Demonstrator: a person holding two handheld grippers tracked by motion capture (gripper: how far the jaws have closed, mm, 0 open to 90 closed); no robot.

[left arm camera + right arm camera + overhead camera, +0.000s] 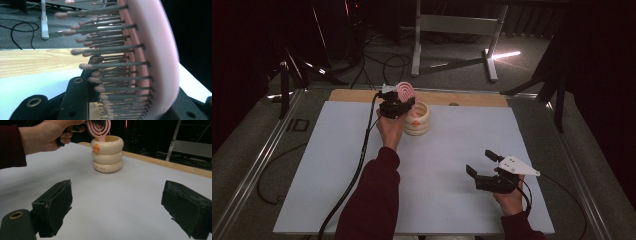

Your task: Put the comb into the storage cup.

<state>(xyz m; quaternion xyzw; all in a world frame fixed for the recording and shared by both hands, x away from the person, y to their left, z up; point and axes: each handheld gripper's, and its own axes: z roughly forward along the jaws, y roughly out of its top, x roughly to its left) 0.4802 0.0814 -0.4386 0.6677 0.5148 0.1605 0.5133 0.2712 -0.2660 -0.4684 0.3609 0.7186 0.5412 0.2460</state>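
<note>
Pink plastic, round and slotted, with grey pink-tipped bristles: that is the hairbrush (pixel 406 91) your left tongs (pixel 395 106) are clamped on, near the far edge of the counter (pixel 452 165). Its handle points down into the mouth of the cream ribbed holder shaped like three stacked rings (pixel 417 119), which stands on the white sheet close to the far edge, left of centre, with a small orange duck figure on its side. From the right gripper view, the handle end sits at the holder's rim; how deep it has gone you cannot tell. Your right tongs (pixel 484 164) hang over the near right part of the counter, jaws spread wide with nothing between them, well apart from the holder.

You look to be partway through dropping the brush into the holder. Next, lower it straight so the handle slides down inside without tipping the light holder, then part the left tongs once it rests.
</note>
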